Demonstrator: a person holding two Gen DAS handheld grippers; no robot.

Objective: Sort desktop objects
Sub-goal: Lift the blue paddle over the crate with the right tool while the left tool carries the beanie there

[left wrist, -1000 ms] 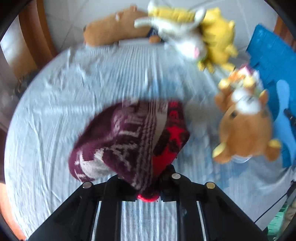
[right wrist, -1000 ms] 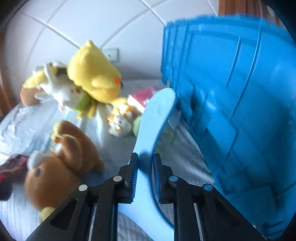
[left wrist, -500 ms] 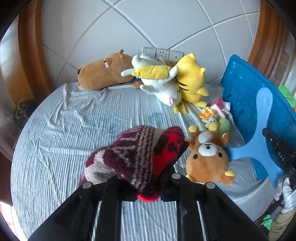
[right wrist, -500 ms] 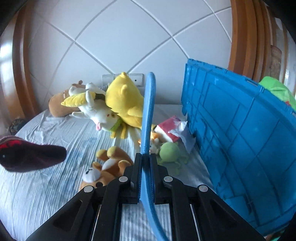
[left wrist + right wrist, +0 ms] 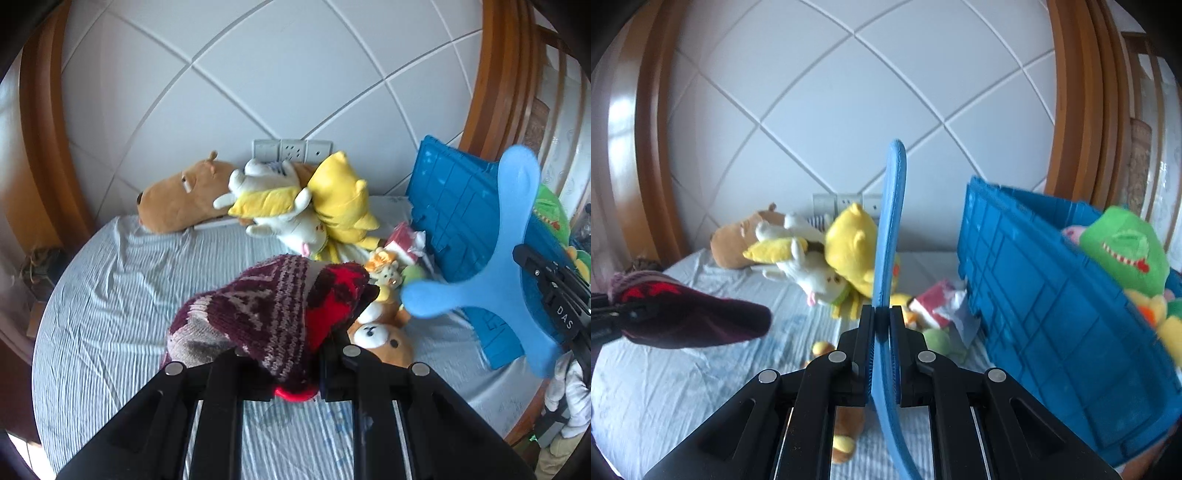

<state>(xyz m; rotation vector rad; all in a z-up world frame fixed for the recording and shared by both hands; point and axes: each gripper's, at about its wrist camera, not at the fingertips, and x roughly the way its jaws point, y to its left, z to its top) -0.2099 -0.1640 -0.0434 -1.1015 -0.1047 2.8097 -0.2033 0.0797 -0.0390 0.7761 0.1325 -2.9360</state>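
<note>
A knitted maroon, red and white sock (image 5: 273, 314) hangs above the striped sheet (image 5: 110, 295), and my left gripper (image 5: 291, 365) is shut on its lower end. In the right wrist view the sock (image 5: 690, 317) floats at the left. My right gripper (image 5: 882, 321) is shut on a flat light-blue three-armed piece (image 5: 890, 229), seen edge-on and standing upright. The left wrist view shows that piece (image 5: 491, 273) face-on at the right, in front of the blue crate (image 5: 454, 221), with the right gripper's fingers (image 5: 554, 291) clamped on it.
The blue crate (image 5: 1052, 295) stands at the right and holds a green plush (image 5: 1123, 254). Along the wall lie a brown capybara plush (image 5: 177, 199), a white and yellow plush (image 5: 273, 206) and a yellow plush (image 5: 343, 199). A brown bear (image 5: 380, 339), a small orange toy (image 5: 384, 266) and a red packet (image 5: 402, 240) lie nearer.
Both grippers have risen off the sheet with their loads. The right jaws closed onto the blue piece, which came up and now stands edge-on. The sock lifted clear of the sheet.
</note>
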